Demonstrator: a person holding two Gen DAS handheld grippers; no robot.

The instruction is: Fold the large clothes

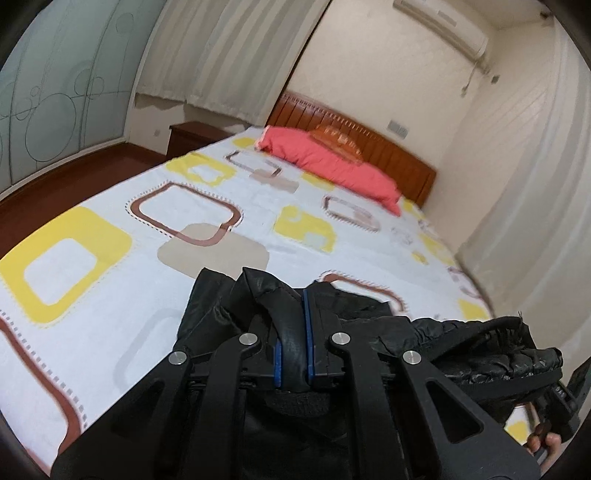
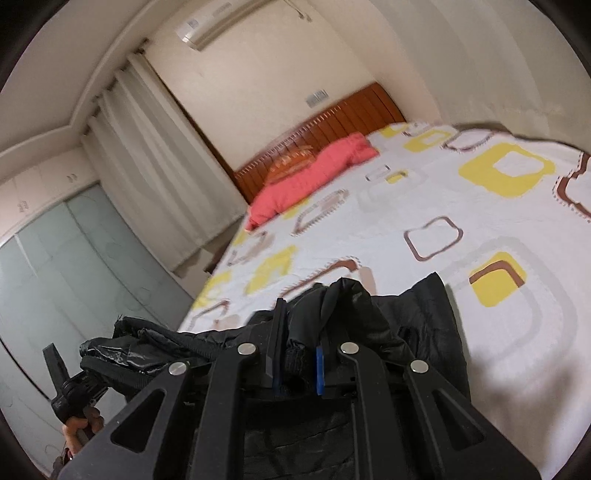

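Observation:
A black shiny garment is held up over the near end of the bed. My left gripper is shut on a bunched fold of it, the cloth squeezed between the blue pads. My right gripper is shut on another bunched edge of the same garment. The garment stretches between the two grippers and hangs below them. In the right wrist view the left gripper's handle and the hand show at lower left.
The bed has a white sheet with yellow and brown squares. A red pillow lies against the wooden headboard. White curtains, a glass wardrobe and a wall air conditioner surround the bed.

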